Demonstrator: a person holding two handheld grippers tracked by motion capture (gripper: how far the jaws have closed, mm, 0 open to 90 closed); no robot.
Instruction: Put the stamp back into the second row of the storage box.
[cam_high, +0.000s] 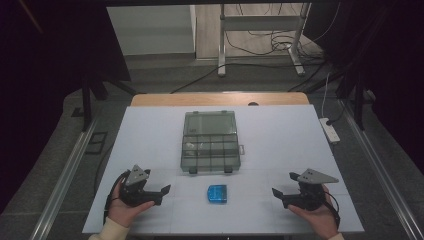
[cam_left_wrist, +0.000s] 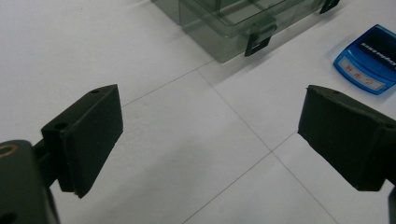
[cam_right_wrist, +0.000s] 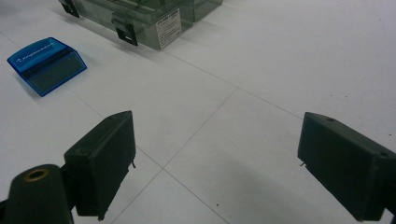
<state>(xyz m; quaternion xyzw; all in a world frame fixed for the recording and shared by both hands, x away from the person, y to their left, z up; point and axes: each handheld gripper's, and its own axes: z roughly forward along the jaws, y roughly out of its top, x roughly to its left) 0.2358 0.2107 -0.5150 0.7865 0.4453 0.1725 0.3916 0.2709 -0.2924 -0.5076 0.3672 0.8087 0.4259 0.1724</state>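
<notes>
- A clear plastic compartment box lies at the middle of the white bench, its lid shut.
- A small blue plastic case lies on the bench just in front of the box, nearer the person and apart from it.
- The left claw sits left of the case, the right claw right of it, so the case lies between them.
- A white power strip lies past the bench's right edge.
</notes>
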